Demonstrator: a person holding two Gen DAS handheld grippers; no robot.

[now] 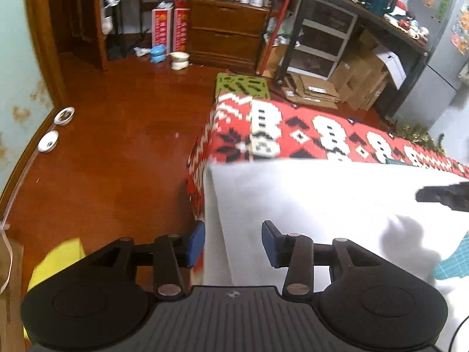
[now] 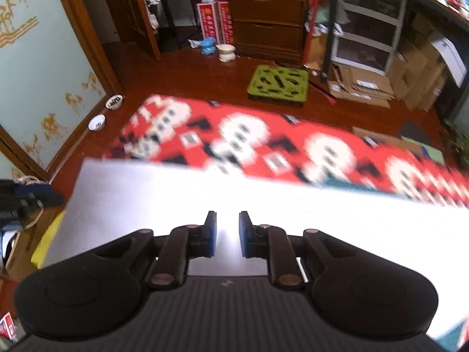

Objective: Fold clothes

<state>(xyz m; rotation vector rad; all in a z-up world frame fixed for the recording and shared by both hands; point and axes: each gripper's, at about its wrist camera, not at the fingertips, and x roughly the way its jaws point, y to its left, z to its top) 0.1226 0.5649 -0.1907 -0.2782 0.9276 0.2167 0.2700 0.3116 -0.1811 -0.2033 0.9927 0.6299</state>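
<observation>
A white garment (image 1: pixel 322 205) lies flat on a table covered with a red, white and black patterned cloth (image 1: pixel 293 129). Its left edge hangs over the table's left end. My left gripper (image 1: pixel 233 242) is open and empty, its blue pads (image 1: pixel 197 243) straddling the garment's left edge. The tip of the right gripper shows at the right of the left wrist view (image 1: pixel 442 195). In the right wrist view the garment (image 2: pixel 293 211) is a bright white sheet. My right gripper (image 2: pixel 227 233) hovers over it, jaws apart by a narrow gap, nothing between them.
The patterned cloth (image 2: pixel 263 143) stretches beyond the garment. A teal mat (image 1: pixel 451 261) lies at the right. A green stool (image 2: pixel 278 83) stands on the red wood floor behind the table. Pet bowls (image 2: pixel 98 123), a wooden dresser (image 1: pixel 225 32), shelves and cardboard boxes (image 1: pixel 360 79) line the walls.
</observation>
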